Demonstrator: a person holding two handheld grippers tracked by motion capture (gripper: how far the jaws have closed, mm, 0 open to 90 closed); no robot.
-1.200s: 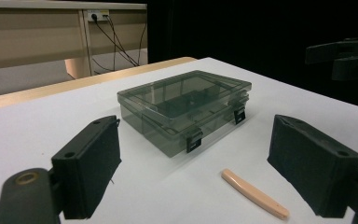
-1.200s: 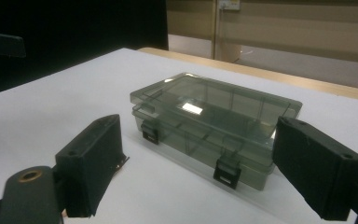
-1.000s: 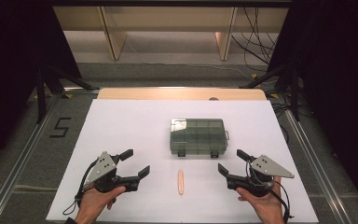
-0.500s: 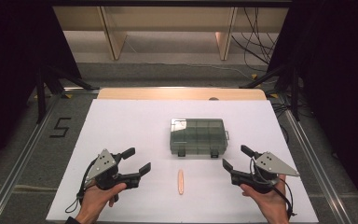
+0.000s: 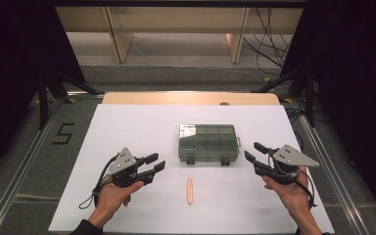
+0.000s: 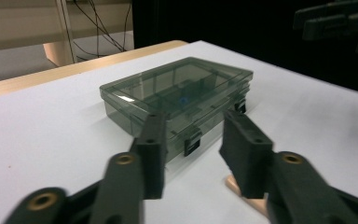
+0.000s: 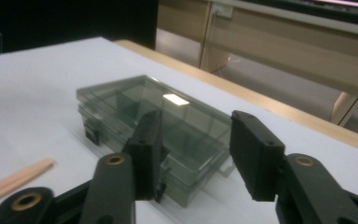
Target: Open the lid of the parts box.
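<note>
Left claw [image 5: 155, 163]: half-narrowed, jaws just closing, empty, aimed at the box [image 5: 207, 143] mid-surface [image 5: 127, 122]. Best brought squarely to the front latches, clear of the stick [image 5: 190, 190] just before the box. Right claw [image 5: 253, 152]: likewise half-narrowed, closing, empty; better steadying the box's right end.

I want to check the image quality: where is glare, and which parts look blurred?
Right gripper view: a white glare patch sits on the smoky transparent plastic compartment box, and the near black jaws look soft. Left gripper view: paler glare on the box's near lid corner, jaws blurred too. High view: white tabletop evenly lit, surroundings dark.
</note>
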